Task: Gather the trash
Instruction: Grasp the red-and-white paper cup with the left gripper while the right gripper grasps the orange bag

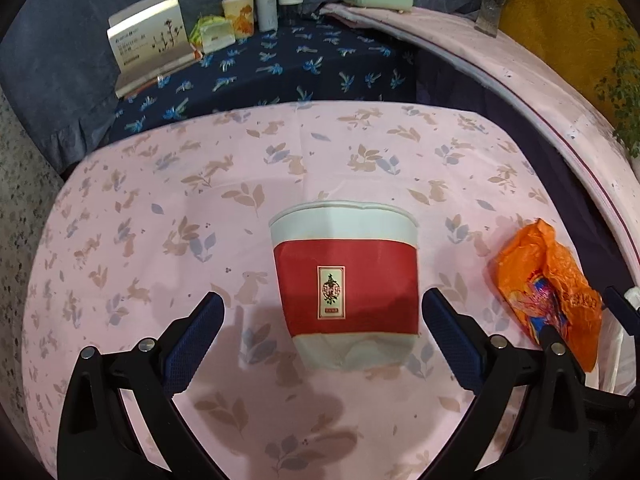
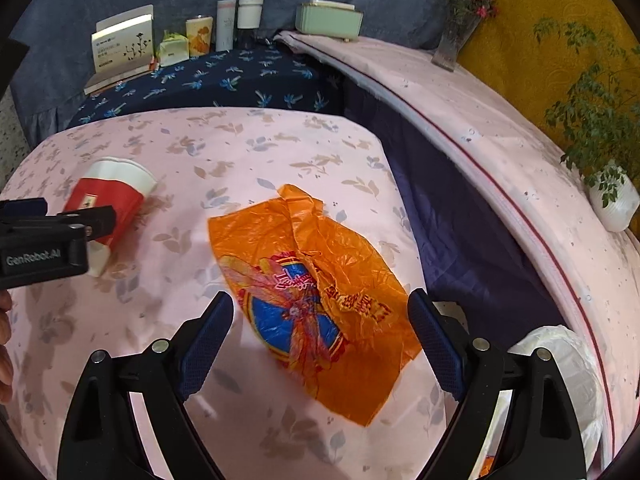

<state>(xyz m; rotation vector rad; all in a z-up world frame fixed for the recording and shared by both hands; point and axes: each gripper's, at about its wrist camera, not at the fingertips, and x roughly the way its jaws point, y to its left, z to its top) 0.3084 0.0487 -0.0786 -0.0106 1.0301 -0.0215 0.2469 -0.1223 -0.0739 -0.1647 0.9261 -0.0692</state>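
Bare cloth [image 1: 160, 208] rings the paper cup [image 1: 346, 292]; orange wrapper [image 1: 548, 292] lies near its right.

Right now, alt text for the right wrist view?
The open right gripper hovers over a crumpled orange plastic bag on a pink rabbit-print tablecloth. At left, the left gripper reaches toward a flattened red-and-white paper cup.
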